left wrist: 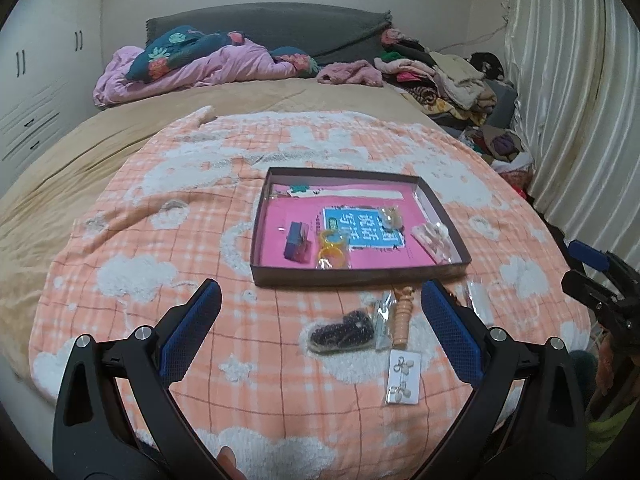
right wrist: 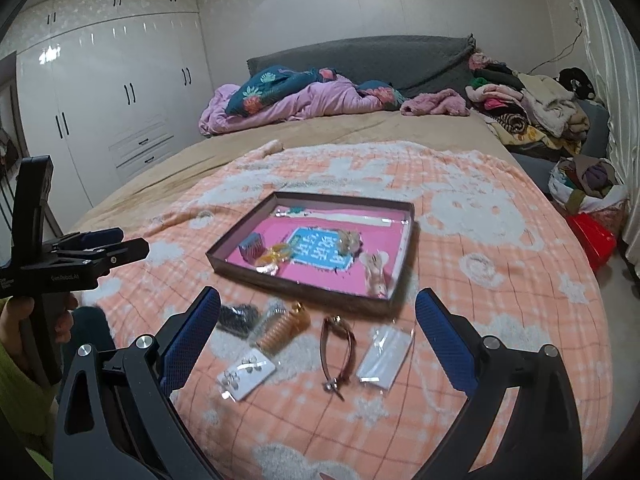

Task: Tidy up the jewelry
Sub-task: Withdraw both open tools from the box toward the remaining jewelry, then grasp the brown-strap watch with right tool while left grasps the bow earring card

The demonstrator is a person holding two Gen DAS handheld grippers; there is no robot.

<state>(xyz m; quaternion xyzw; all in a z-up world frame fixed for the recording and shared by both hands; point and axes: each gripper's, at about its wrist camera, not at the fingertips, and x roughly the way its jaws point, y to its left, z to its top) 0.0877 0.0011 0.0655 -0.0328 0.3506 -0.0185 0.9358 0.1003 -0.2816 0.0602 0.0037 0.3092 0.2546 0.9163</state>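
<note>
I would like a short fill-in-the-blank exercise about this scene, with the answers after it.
1. The shallow box has a ___ coloured floor.
2. The earring card lies ___ the box, on the blanket.
3. Both the left tongs and the right tongs are ___.
4. The blanket is spread over a ___.

Answers: pink; outside; open; bed

Cut off at the right edge of the left wrist view: right gripper [left wrist: 592, 276], jaws unreadable. Half hidden behind a blue pad: dark beaded piece [right wrist: 236, 319]. Smeared by blur: tray [right wrist: 224, 254] contents, print illegible.
</note>
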